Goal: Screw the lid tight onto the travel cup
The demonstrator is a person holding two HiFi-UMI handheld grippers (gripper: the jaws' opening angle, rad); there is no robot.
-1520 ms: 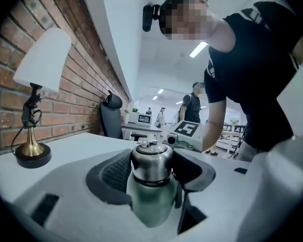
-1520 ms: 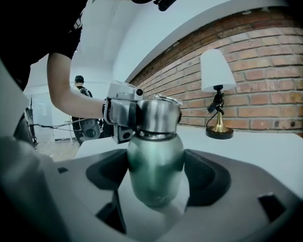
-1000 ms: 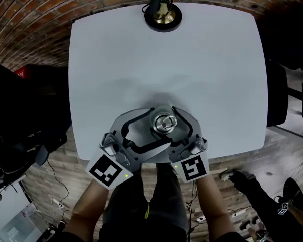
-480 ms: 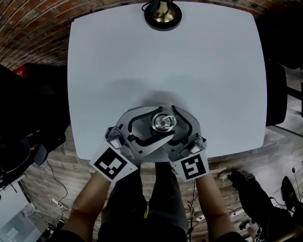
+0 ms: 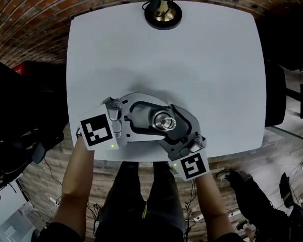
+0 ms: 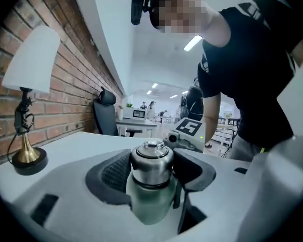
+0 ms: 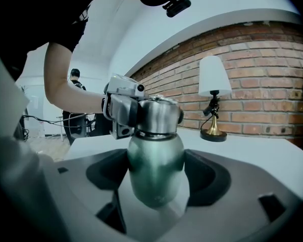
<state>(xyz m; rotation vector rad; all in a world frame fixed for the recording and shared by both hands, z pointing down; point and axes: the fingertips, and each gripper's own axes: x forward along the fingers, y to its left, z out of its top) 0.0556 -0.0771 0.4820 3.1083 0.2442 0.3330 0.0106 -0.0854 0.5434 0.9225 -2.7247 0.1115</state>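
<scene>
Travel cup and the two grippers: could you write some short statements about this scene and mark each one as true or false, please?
1. The lid sits on top of the travel cup. True.
2. The right gripper holds the lid. False: it is closed on the cup's green body. The left gripper, whose jaws have just been closing, clamps the lid.
3. A lamp stands at the far edge of the white table. True.
4. The cup lies on its side. False: it is upright, with the lid pointing up.
</scene>
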